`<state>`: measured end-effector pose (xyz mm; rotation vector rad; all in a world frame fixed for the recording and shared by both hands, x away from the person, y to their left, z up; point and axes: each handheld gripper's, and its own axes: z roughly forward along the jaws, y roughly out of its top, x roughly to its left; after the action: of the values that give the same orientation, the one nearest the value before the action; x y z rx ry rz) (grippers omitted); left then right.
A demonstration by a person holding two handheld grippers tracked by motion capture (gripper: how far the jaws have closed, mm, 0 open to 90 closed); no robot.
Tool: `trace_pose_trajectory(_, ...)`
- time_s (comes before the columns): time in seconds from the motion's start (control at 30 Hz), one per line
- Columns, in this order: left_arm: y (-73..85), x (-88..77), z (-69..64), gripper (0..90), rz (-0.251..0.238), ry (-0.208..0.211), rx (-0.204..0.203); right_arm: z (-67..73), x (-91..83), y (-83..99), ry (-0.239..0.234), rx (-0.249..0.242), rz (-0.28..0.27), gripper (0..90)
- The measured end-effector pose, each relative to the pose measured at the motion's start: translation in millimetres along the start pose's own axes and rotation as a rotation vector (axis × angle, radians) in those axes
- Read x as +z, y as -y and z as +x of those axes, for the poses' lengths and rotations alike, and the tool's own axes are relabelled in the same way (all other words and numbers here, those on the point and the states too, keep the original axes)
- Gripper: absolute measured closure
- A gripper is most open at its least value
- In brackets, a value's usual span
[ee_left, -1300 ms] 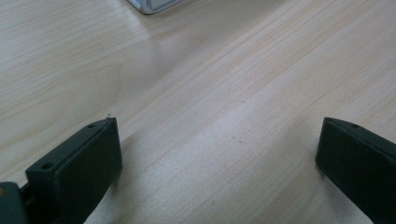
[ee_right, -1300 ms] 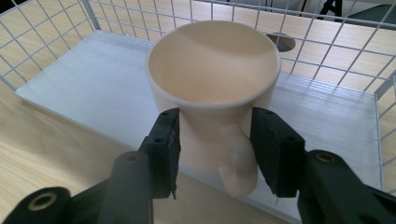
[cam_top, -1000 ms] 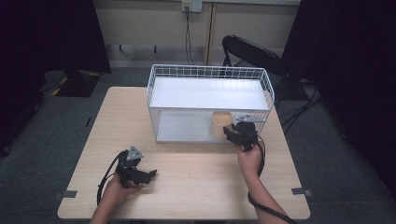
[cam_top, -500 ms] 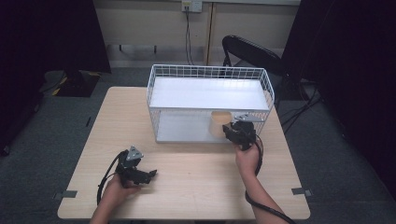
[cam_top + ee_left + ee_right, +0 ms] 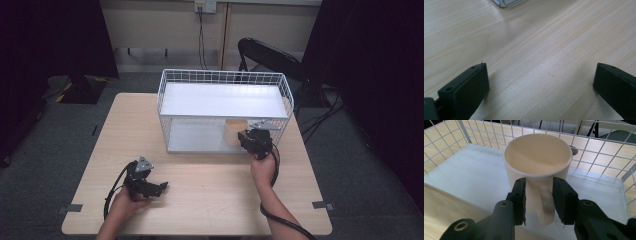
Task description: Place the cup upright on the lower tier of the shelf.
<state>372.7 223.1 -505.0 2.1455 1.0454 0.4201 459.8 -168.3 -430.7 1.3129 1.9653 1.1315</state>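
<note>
At the table's two o'clock, the right gripper point(image 5: 538, 202), jaws just closing, straddles without pinching the cream ceramic mug's point(image 5: 537, 162) handle on the white wire rack's point(image 5: 172, 107) lower shelf; the left gripper point(image 5: 540, 87) rests apart at seven o'clock.

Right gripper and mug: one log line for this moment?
right gripper: jaws closing around mug handle, gap remains | mug: upright, rack lower shelf | left gripper: open, idle

High view: fixed overhead, person's side, facing forward and down, far enough to take in the whole counter point(image 5: 210, 200) and wire rack point(image 5: 225, 100). Left tool point(image 5: 540, 82) cam: very close, angled down at bare counter, rack corner at top edge. Right tool point(image 5: 539, 202) cam: close, looking into the rack's lower shelf at the mug point(image 5: 537, 167), shared with high view.
</note>
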Motion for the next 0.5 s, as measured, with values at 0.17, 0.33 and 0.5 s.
trace_pose_trajectory(0.17, 0.0, 0.0, 0.0, 0.0, 0.0, 0.0, 0.0, -0.1, 1.9, 0.0, -0.001, 0.006, -0.003, 64.2)
trace_pose_trajectory(0.33, 0.0, 0.0, 0.0, 0.0, 0.0, 0.0, -0.001, -0.6, 2.7, -1.1, -0.001, 0.007, -0.003, 65.1)
trace_pose_trajectory(0.5, 0.0, 0.0, 0.0, 0.0, 0.0, 0.0, 0.0, -0.8, 3.5, -2.0, 0.0, 0.01, -0.004, 65.1)
